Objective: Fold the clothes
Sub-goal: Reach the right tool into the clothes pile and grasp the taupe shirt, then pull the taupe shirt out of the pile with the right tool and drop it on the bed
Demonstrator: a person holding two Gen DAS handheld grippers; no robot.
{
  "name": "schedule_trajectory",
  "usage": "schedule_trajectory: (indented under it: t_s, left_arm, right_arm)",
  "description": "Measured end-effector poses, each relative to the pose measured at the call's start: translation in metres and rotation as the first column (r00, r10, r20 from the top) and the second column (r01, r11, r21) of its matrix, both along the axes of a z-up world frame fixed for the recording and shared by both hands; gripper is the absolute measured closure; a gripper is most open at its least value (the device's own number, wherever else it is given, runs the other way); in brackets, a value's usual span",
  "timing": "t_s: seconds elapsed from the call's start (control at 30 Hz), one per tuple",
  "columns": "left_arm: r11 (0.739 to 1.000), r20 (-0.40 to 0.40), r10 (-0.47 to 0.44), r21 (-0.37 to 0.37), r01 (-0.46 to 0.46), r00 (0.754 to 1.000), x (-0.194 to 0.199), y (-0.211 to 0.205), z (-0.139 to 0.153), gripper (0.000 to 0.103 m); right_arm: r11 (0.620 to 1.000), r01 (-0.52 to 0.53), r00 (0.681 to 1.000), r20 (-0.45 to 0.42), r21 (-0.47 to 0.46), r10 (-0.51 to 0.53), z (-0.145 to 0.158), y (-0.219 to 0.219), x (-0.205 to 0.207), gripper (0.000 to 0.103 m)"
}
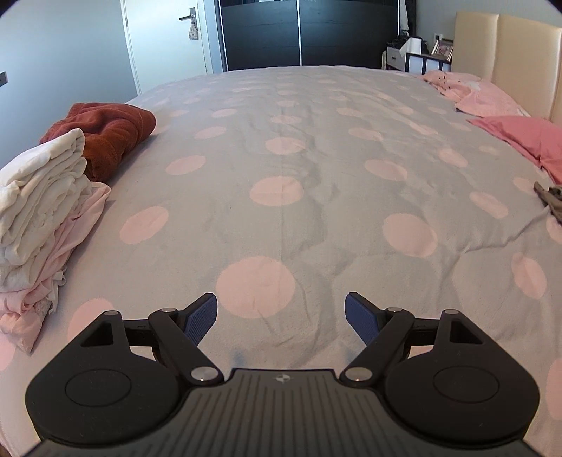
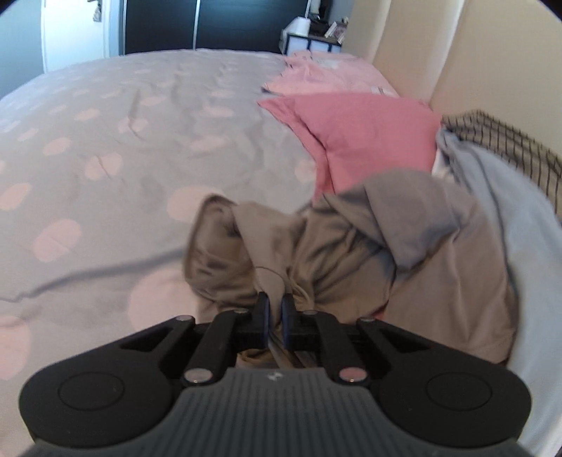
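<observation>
My right gripper (image 2: 275, 309) is shut on a crumpled taupe garment (image 2: 316, 253) lying on the bed, its fabric pinched between the blue pads. A light grey-blue garment (image 2: 484, 197) and a checked cloth (image 2: 509, 140) lie over and behind it. A corner of the taupe garment shows at the right edge of the left wrist view (image 1: 549, 198). My left gripper (image 1: 281, 318) is open and empty, just above the spotted grey bedcover (image 1: 281, 158). A stack of folded white and pale pink clothes (image 1: 38, 225) sits at the left.
A rust-brown towel (image 1: 109, 130) lies behind the folded stack. Pink pillows (image 2: 358, 133) lie by the cream headboard (image 2: 456, 52). A white door (image 1: 161, 38), a dark wardrobe (image 1: 298, 31) and a bedside shelf (image 1: 414, 56) stand beyond the bed.
</observation>
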State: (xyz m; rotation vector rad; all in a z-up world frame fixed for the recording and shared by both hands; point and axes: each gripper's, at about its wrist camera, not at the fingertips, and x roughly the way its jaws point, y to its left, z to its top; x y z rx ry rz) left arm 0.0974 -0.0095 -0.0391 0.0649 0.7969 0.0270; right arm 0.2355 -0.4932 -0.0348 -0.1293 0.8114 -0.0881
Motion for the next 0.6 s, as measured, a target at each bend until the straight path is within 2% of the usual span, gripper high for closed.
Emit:
schedule_trajectory:
  t_s: [0.17,0.3,0.43,0.6]
  left_arm:
    - [0.999,0.047,-0.025,-0.023,0.026,0.999,-0.013,0.001,0.018,0.023]
    - [0.997,0.105,-0.022,-0.07,0.029,0.994,-0.028,0.013,0.04,0.023]
    - [0.994,0.141,0.008,-0.112,0.008,0.99,-0.046,0.034,0.058,0.023]
    - [0.988,0.18,0.058,-0.15,-0.031,0.982,-0.071,0.065,0.075,0.023]
  right_arm:
    - [0.994,-0.112,0.99,0.082,-0.002,0.112,0.072,0.04,-0.017,0.096]
    - [0.973,-0.233,0.957,0.179,-0.007,0.23,0.143,0.096,-0.04,0.096]
    - [0.933,-0.357,0.894,0.273,-0.05,0.357,0.212,0.16,-0.069,0.096]
    - [0.863,-0.504,0.775,0.42,-0.043,0.473,0.287,0.234,-0.113,0.096]
